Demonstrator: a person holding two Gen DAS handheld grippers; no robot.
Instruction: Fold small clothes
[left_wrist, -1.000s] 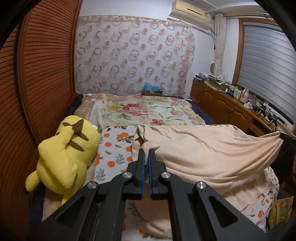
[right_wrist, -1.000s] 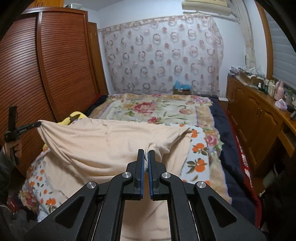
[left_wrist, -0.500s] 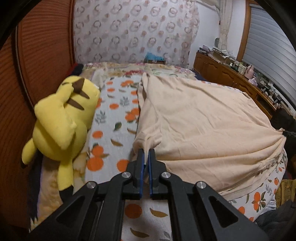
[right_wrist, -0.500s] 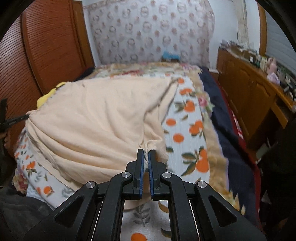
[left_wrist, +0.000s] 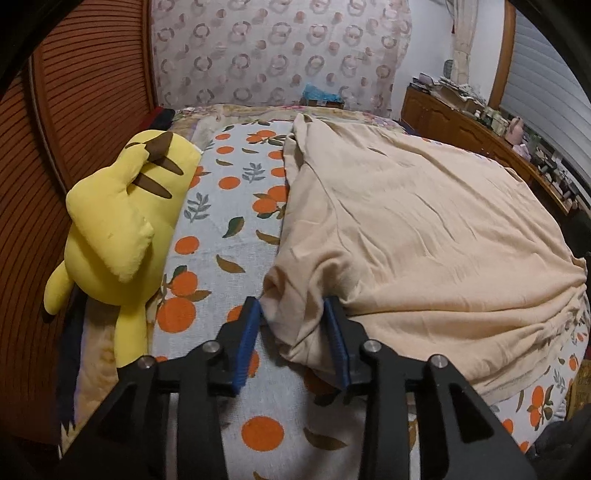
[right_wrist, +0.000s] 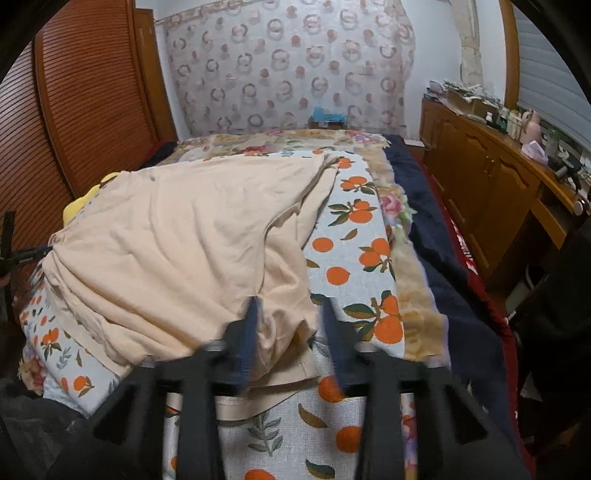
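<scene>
Two hand-held grippers, and both have just let go: half a second ago each was pinched tight on a corner of the beige garment (left_wrist: 417, 229), and now the jaws of each stand wide apart. The left hand-held gripper (left_wrist: 293, 314) has its blue pads either side of a bunched corner of the garment, the cloth slumped loose between them and no longer squeezed. Same story on the other side: the right hand-held gripper (right_wrist: 288, 314), blurred with motion, straddles the garment's other near corner, pads spread, hem lying slack under it.

The garment itself has come down from the raised, stretched drape of a second ago and now lies spread flat on the orange-print sheet (left_wrist: 229, 236) of the bed, wrinkled but settled, its far end tapering to a point toward the curtain (left_wrist: 280, 51). In the right wrist view the garment (right_wrist: 184, 240) covers the left part of the sheet (right_wrist: 354, 266), with a bare strip of orange print to its right and a dark blue blanket (right_wrist: 436, 236) beyond that.

Left of the garment, across a bare band of sheet, the yellow plush toy (left_wrist: 122, 221) lies along the wooden wardrobe (left_wrist: 74, 122), not touching the cloth
</scene>
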